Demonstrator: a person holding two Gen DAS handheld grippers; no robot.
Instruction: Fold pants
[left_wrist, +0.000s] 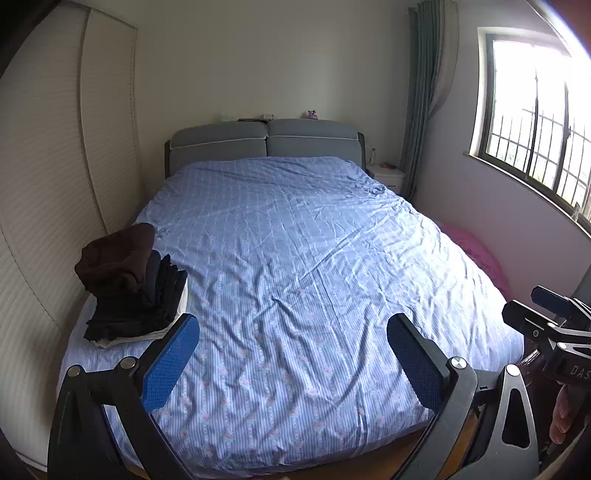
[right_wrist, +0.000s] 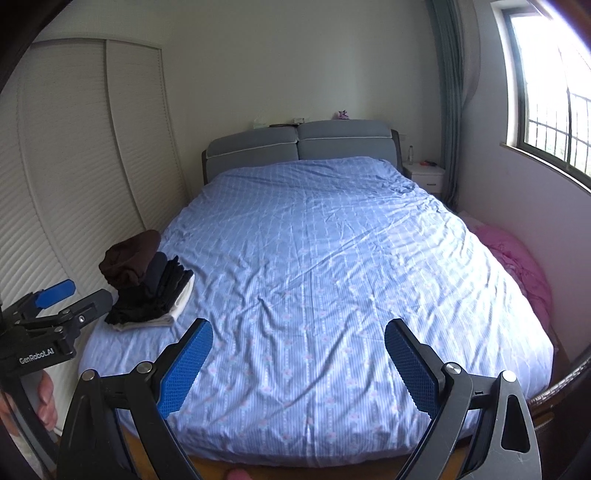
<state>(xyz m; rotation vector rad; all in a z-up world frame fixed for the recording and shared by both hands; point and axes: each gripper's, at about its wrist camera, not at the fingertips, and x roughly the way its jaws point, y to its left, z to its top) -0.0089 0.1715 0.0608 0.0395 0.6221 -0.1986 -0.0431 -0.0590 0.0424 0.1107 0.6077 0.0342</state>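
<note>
A stack of folded dark pants (left_wrist: 135, 291), with a brown pair on top and a white garment underneath, sits on the near left of the bed; it also shows in the right wrist view (right_wrist: 147, 284). My left gripper (left_wrist: 293, 334) is open and empty, held above the foot of the bed, right of the stack. My right gripper (right_wrist: 299, 338) is open and empty, also above the foot of the bed. Each gripper shows at the edge of the other's view: the right gripper (left_wrist: 546, 314) and the left gripper (right_wrist: 70, 299).
The bed is covered by a wrinkled blue patterned sheet (left_wrist: 314, 258) with a grey headboard (left_wrist: 266, 142). A white louvred wardrobe (left_wrist: 44, 184) runs along the left. A pink cloth (left_wrist: 476, 251) lies right of the bed. A nightstand (left_wrist: 388, 177) and window (left_wrist: 535, 110) are at right.
</note>
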